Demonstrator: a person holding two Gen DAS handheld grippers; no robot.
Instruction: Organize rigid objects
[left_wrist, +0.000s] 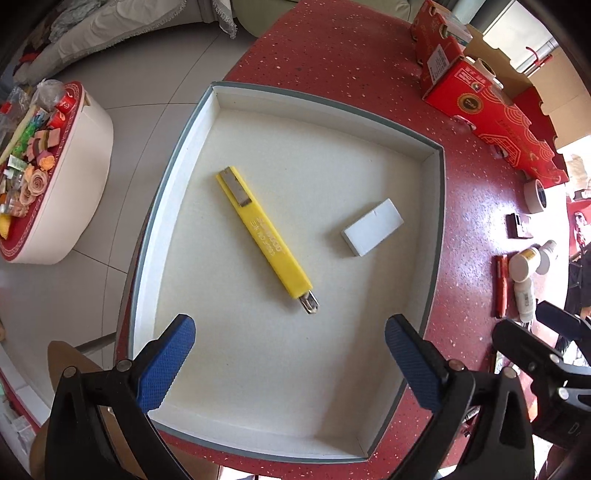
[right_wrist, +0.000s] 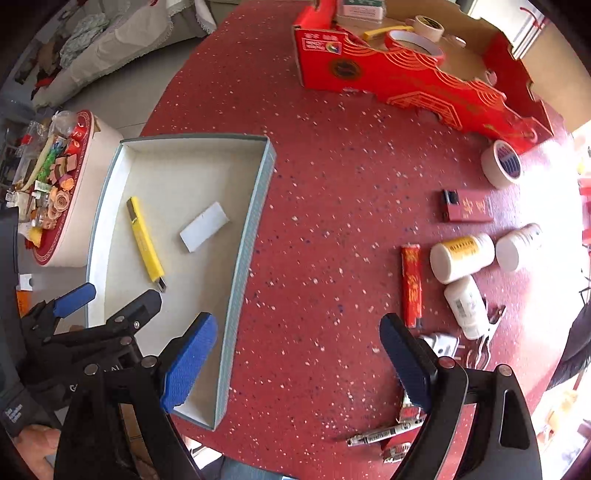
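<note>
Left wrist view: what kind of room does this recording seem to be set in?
Most likely a home living room. A cushioned sofa with a fringed cover sits behind a tiled floor, and a low round stand piled with sweets and trinkets is beside the red speckled table holding the shallow box.

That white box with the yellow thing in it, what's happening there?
A person is tidying small hard things into the shallow box on the red table, using a gripper in each hand. A yellow utility knife and a white block already lie inside it. The left gripper is over the box, open and empty. The right gripper is open and empty too, over the table beside the box. White bottles, a tape roll and a red stick lie outside the box.
</note>
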